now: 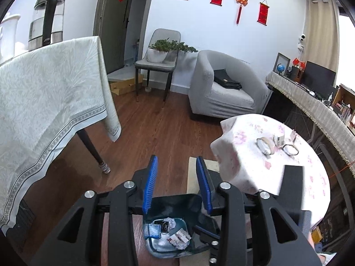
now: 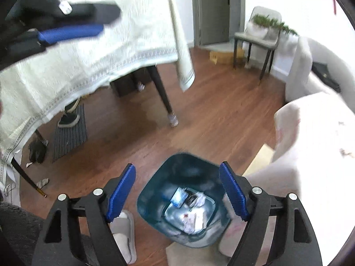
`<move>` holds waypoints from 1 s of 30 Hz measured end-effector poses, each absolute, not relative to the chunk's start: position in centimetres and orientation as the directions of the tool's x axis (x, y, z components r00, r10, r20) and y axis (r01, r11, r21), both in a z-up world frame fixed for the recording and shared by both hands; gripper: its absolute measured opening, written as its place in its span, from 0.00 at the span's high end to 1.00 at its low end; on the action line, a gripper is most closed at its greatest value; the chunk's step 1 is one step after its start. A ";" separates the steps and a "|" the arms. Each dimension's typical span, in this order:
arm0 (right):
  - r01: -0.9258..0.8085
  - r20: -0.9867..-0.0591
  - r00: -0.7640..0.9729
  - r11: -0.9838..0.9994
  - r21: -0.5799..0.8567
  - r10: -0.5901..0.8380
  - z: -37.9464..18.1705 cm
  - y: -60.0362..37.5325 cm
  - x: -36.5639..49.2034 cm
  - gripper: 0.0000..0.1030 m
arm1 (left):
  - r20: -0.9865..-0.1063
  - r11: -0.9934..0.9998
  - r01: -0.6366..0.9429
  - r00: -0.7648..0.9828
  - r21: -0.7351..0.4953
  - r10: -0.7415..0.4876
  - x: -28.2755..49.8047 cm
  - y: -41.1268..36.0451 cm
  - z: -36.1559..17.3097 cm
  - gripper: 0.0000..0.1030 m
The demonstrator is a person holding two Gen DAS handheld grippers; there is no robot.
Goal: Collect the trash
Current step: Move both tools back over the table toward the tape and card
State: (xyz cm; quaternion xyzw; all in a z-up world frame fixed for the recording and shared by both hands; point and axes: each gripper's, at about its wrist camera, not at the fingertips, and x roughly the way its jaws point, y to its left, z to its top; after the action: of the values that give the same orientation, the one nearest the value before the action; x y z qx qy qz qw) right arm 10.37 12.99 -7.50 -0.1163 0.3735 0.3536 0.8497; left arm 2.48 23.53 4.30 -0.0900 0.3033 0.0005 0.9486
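Left wrist view alone catches the round table (image 1: 310,177) with two tape rolls (image 1: 265,145) up top; right wrist view alone shows one slipper (image 2: 125,232) on the floor. Left gripper (image 1: 176,185) sits part-open, empty, the one bin (image 1: 170,228) below and just behind its fingertips. Right gripper (image 2: 178,191) gapes wide, empty, with that bin (image 2: 182,201) beneath, wrappers (image 2: 193,218) lying inside.

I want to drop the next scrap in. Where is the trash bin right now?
The trash bin stands on the wood floor directly below both grippers, beside the small round table with the floral cloth. Wrappers already lie in it.
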 end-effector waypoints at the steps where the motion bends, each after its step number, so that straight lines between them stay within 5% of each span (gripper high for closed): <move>1: -0.684 -0.709 0.478 0.726 0.070 0.519 -7.1 12.4 10.3 0.24 | -0.572 0.984 -0.051 0.818 -0.168 -0.056 2.7 23.1 4.4 0.59; 17: -0.543 -0.632 0.624 0.837 0.073 0.460 -3.3 1.3 12.9 0.24 | -0.578 0.984 0.056 0.803 -0.169 -0.145 6.2 15.6 4.4 0.39; 30: -0.347 -0.618 0.717 0.934 0.086 0.323 -1.9 -7.6 17.2 0.24 | -0.625 0.977 0.148 0.752 -0.151 -0.211 11.3 9.9 2.1 0.37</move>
State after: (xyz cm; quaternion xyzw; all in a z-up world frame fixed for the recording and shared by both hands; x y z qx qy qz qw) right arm 17.20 -7.56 -1.94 -0.0180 0.3299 0.1810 0.9263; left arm 11.25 9.91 2.14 -0.0459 0.3390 -0.0961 0.9347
